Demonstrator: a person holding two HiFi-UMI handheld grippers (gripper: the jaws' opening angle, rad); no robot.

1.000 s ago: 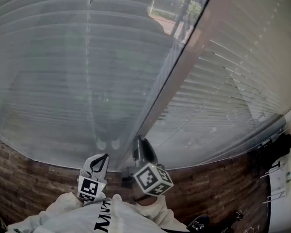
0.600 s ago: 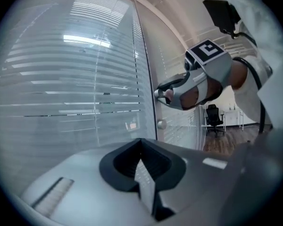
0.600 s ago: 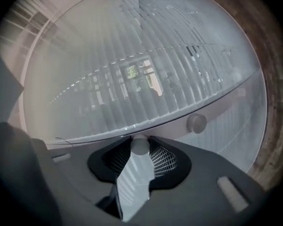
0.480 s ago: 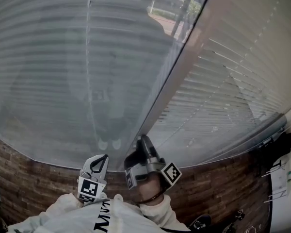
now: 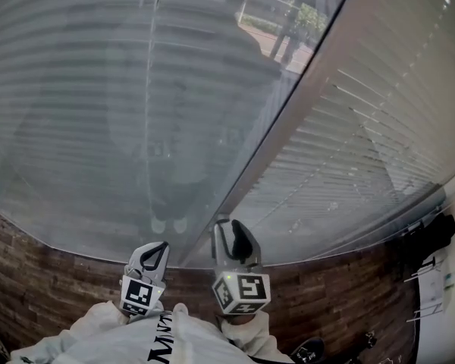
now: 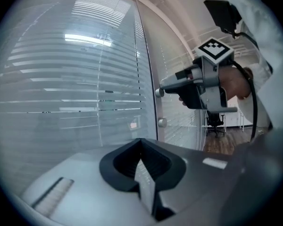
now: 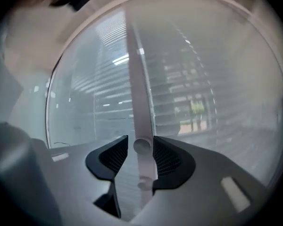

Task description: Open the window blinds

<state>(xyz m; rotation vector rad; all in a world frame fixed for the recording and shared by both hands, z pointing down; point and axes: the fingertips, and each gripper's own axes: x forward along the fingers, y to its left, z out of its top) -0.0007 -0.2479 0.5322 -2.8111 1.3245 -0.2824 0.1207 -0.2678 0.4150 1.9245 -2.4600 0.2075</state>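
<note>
Right gripper jaws, just opened, flank the knob — left gripper jaws clenched, empty; blinds behind glass.

Pale horizontal-slat blinds hang lowered across both window panes.

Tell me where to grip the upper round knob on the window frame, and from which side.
Grip the knob by its round rim, one jaw each side, coming straight in from the room side: it is a short cylinder sticking out of the upright frame.
</note>
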